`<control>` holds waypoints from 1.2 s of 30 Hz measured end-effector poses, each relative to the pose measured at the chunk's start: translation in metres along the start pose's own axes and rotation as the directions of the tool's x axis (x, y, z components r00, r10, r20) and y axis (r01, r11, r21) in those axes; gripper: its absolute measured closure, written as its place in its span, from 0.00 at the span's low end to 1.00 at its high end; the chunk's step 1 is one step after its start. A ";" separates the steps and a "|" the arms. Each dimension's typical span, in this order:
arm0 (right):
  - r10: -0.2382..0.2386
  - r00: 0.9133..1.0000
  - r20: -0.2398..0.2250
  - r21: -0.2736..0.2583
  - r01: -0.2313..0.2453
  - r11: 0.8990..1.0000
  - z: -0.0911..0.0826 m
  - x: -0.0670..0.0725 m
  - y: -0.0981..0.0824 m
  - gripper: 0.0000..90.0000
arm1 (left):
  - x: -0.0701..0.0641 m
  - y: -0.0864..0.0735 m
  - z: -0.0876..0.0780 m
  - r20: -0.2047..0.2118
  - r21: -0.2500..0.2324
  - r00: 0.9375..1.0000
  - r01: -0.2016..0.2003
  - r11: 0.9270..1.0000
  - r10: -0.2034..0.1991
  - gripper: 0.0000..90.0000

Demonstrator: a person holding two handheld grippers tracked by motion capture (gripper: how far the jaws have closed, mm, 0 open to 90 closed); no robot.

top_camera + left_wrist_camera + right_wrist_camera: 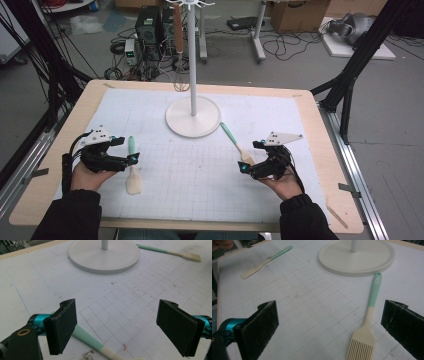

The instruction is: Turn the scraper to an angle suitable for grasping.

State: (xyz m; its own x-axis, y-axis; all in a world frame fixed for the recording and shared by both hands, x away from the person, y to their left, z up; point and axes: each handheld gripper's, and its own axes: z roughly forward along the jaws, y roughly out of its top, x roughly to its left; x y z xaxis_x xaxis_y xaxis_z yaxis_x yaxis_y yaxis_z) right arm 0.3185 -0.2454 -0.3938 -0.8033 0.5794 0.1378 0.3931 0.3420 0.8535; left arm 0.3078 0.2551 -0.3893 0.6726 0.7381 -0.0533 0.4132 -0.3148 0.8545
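Spatula [133, 172] is seen in the high view near the table's [320, 150] left edge, just beside the left gripper [131, 159]; brush [236, 144] lies near the right gripper [243, 168], below the stand [193, 117].

Left gripper view: jaws wide, spatula handle [87, 338] beneath the left jaw.

Right gripper view: jaws wide, brush [367, 332] between them, untouched.

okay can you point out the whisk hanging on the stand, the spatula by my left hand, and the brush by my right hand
whisk [180, 80]: high view, on its wire head below the brown handle.
spatula [133, 181]: high view, on its cream blade.
brush [361, 345]: right gripper view, on its cream bristle head.
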 end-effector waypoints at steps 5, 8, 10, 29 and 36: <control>0.000 1.000 0.008 -0.008 0.000 1.000 -0.002 0.000 -0.002 0.00 | 0.000 -0.002 0.003 -0.007 0.019 1.000 0.002 1.000 -0.002 0.14; 0.000 1.000 0.006 -0.014 0.000 1.000 -0.003 -0.001 -0.004 0.00 | 0.001 -0.004 0.003 -0.010 0.030 1.000 0.005 1.000 -0.005 0.13; -0.003 1.000 0.009 -0.021 0.003 1.000 -0.003 -0.002 -0.005 0.00 | 0.002 -0.006 0.004 -0.009 0.037 1.000 0.012 0.999 -0.011 0.13; -0.010 0.999 0.031 -0.029 0.011 1.000 -0.005 -0.002 -0.006 0.00 | 0.009 -0.024 0.015 -0.016 0.122 1.000 0.022 0.992 -0.020 0.27; -0.017 0.999 0.035 -0.017 0.018 1.000 -0.004 0.000 -0.006 0.00 | 0.003 -0.024 0.018 0.049 0.144 0.999 -0.021 0.989 0.014 0.48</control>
State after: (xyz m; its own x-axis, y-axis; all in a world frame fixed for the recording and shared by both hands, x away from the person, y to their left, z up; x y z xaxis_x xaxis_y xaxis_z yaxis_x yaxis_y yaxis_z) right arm 0.3139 -0.2507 -0.3969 -0.7940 0.5987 0.1056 0.3712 0.3398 0.8641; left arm 0.3115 0.2540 -0.4194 0.7077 0.7033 -0.0665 0.4832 -0.4133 0.7718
